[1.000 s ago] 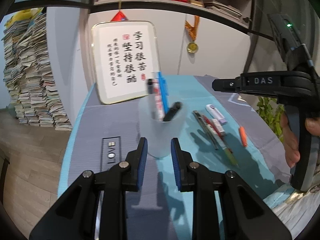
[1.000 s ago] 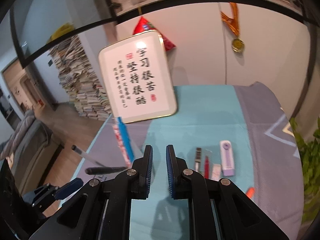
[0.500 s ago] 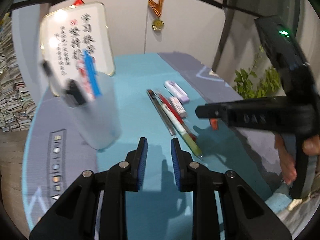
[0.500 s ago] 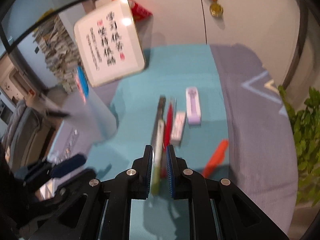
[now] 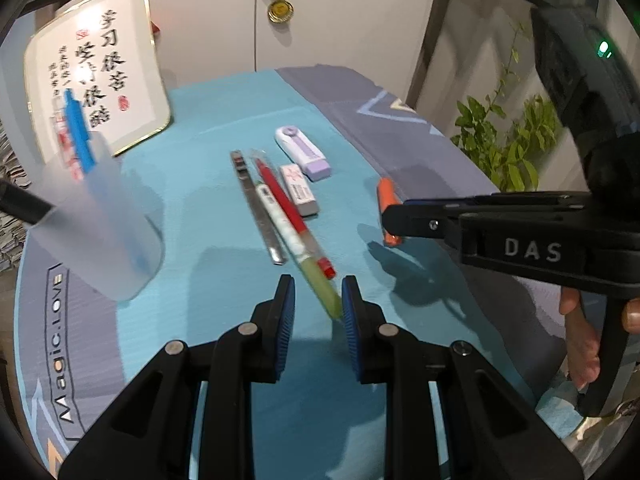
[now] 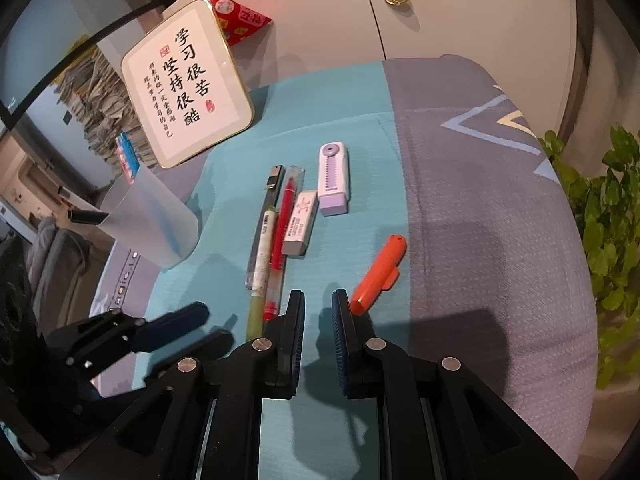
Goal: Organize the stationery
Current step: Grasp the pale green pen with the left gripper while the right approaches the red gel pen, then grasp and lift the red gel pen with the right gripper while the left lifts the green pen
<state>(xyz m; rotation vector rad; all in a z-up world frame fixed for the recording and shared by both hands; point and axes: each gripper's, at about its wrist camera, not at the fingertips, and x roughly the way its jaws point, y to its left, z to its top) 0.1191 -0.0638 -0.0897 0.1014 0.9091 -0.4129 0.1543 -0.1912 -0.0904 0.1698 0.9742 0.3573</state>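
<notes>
A frosted pen cup (image 5: 100,224) (image 6: 150,220) with a blue pen and a black marker stands at the left of the mat. A metal ruler (image 5: 258,208), a green-tipped pen (image 5: 296,240) (image 6: 260,264), a red pen (image 5: 292,216) (image 6: 280,232), a white eraser (image 5: 300,190) (image 6: 300,224), a purple-white correction tape (image 5: 302,152) (image 6: 334,178) and an orange cutter (image 5: 388,196) (image 6: 378,274) lie on it. My left gripper (image 5: 318,300) is open, empty, its jaws at the green pen's tip. My right gripper (image 6: 318,312) is slightly open, empty, just left of the orange cutter's near end.
A framed calligraphy board (image 5: 96,72) (image 6: 188,84) leans at the back left. A medal (image 5: 280,10) hangs on the white wall. A green plant (image 6: 600,220) stands off the table's right edge. Stacked papers (image 6: 100,100) sit beyond the left side.
Both grippers have swung from facing the cup to the row of stationery and come lower. The right gripper's jaws have opened slightly.
</notes>
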